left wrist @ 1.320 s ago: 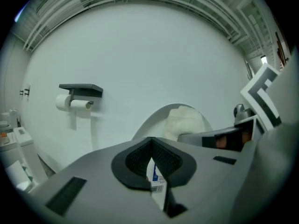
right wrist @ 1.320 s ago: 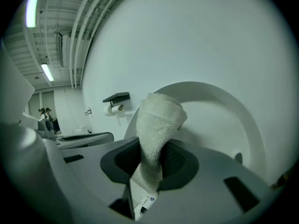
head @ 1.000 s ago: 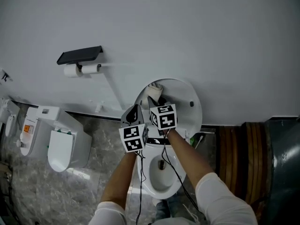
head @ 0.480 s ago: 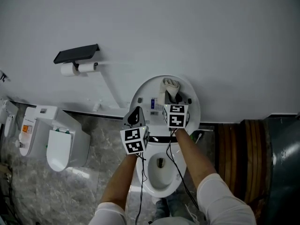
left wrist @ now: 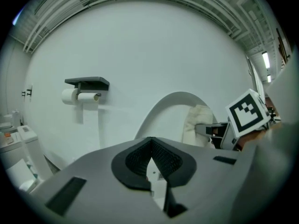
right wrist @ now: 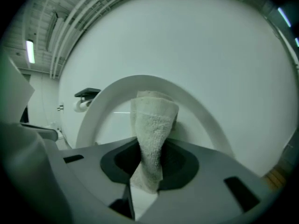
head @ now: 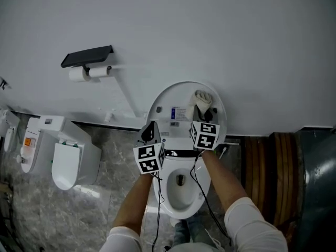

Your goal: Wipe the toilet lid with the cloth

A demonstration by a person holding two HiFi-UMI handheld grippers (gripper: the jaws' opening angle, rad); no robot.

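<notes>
The white toilet lid [head: 168, 96] stands raised against the wall, over the open bowl [head: 181, 190]. My right gripper [head: 201, 112] is shut on a rolled cream cloth [head: 202, 100], which lies against the upper right of the lid's inner face. In the right gripper view the cloth [right wrist: 152, 129] sticks up from between the jaws against the lid [right wrist: 196, 106]. My left gripper [head: 150, 132] hovers by the lid's lower left edge, shut on nothing. In the left gripper view the lid [left wrist: 161, 111] lies ahead, with the cloth [left wrist: 196, 125] to the right.
A toilet paper holder with a dark shelf [head: 87, 57] and two rolls [head: 88, 73] hangs on the wall at left. A second white fixture [head: 58, 151] stands on the marble floor at far left. A wooden panel [head: 273, 161] is to the right of the toilet.
My right gripper has carried the cloth across the lid, from its upper left to its upper right. The left gripper has sunk a little by the lid's lower left edge.
</notes>
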